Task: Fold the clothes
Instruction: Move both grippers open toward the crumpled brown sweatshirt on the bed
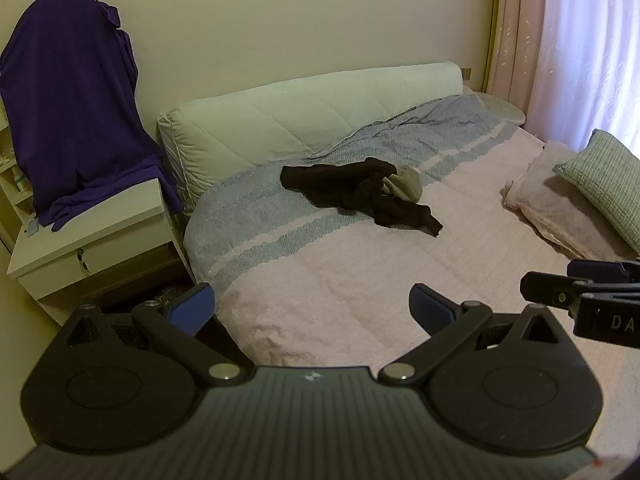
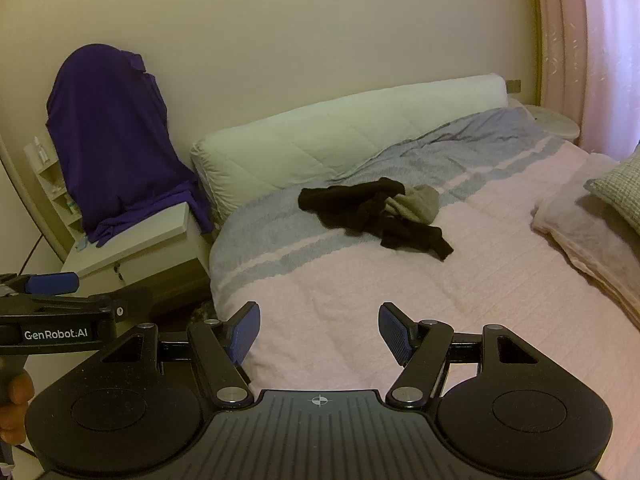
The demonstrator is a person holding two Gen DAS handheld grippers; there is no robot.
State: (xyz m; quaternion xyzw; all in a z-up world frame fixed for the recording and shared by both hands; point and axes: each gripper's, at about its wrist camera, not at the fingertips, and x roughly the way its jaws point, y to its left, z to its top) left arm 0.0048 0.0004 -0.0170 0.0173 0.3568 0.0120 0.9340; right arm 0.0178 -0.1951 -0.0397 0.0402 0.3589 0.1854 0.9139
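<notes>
In the left wrist view, the left gripper (image 1: 312,308) is hovering over the near edge of the pink textured bed cover (image 1: 360,280), its blue-padded jaws standing wide apart and holding nothing. A crumpled heap of dark brown-black clothing (image 1: 360,196) is lying well ahead on the bed, straddling the blue-grey herringbone band of the cover, with a grey-beige garment (image 1: 406,186) tucked against its right side. The right gripper (image 1: 580,292) is poking in from the right edge — its jaws are seen side-on, so I cannot tell their state here. A purple cloth (image 1: 72,112) is draping over something on the white bedside cabinet (image 1: 92,236).

In the right wrist view, the right gripper (image 2: 318,332) is sitting above the pink cover with jaws spread open and empty. The dark heap (image 2: 372,212) is resting near the middle of the bed, apart from both grippers. The left gripper (image 2: 52,284) is entering from the left, with the person's hand (image 2: 14,404) showing below it.
</notes>
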